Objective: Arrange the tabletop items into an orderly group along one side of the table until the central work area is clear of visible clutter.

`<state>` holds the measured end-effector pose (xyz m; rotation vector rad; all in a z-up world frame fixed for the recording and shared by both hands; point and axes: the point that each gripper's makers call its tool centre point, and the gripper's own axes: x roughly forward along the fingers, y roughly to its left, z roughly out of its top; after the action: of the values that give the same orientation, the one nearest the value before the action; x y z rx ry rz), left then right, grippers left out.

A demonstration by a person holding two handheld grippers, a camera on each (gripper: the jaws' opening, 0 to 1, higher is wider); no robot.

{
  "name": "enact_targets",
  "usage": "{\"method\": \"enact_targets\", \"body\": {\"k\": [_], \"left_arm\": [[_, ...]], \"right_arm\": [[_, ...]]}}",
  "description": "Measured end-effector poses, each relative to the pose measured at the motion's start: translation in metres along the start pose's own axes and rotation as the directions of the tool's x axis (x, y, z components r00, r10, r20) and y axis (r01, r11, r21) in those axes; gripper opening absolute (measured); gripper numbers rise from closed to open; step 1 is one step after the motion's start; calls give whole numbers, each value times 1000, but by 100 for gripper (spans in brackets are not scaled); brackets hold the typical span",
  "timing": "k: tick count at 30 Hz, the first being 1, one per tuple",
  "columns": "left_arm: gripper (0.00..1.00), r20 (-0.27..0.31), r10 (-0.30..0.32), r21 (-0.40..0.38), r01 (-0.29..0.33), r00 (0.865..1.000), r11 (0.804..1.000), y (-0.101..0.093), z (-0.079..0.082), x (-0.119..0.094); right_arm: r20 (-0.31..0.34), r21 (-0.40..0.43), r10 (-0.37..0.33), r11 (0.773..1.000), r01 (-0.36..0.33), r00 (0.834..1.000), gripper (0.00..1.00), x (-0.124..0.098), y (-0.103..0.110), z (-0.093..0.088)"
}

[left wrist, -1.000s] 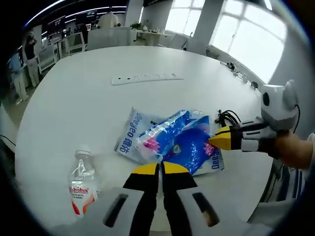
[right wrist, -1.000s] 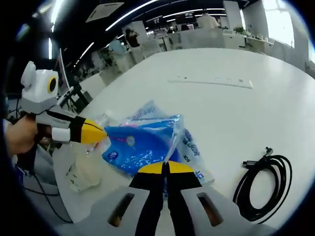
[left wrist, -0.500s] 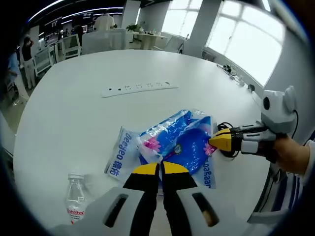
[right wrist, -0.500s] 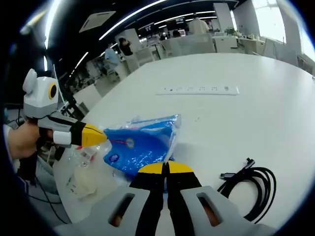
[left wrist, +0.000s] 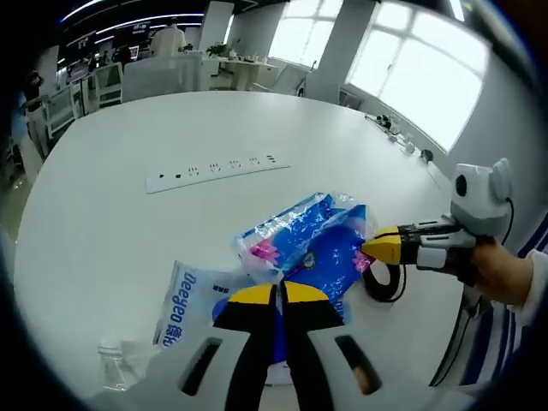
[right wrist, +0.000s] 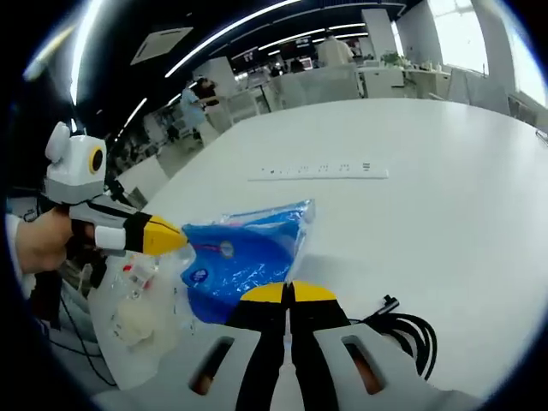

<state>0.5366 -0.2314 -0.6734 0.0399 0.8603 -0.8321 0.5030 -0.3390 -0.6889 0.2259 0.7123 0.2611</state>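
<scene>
Both grippers pinch the crinkly blue plastic packet [left wrist: 312,244] from opposite edges, the left gripper [left wrist: 277,294] and the right gripper [right wrist: 289,294] with jaws closed on it, so it hangs taut above the round white table [left wrist: 128,223]. Beneath lie a pale "Deeyeo" pack [left wrist: 190,300] and coiled black cable [right wrist: 409,332]; sharing the load probably keeps it from sagging.
</scene>
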Motion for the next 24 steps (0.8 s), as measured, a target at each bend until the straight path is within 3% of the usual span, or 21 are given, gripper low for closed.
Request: {"method": "enact_targets", "body": {"k": [6, 12, 19, 24], "left_arm": [[1, 14, -48, -21, 48, 999, 999, -15, 11, 15], [1, 6, -83, 38, 83, 997, 996, -26, 20, 28], [4, 35, -126, -37, 127, 991, 991, -37, 30, 44], [15, 118, -204, -141, 219, 972, 965, -50, 44, 53]], "right_arm": [[16, 23, -26, 999, 26, 1000, 0, -4, -23, 5], [32, 43, -44, 998, 43, 999, 0, -10, -36, 9], [49, 71, -68, 995, 64, 996, 0, -11, -54, 12], [64, 97, -74, 993, 68, 995, 0, -11, -67, 12]]}}
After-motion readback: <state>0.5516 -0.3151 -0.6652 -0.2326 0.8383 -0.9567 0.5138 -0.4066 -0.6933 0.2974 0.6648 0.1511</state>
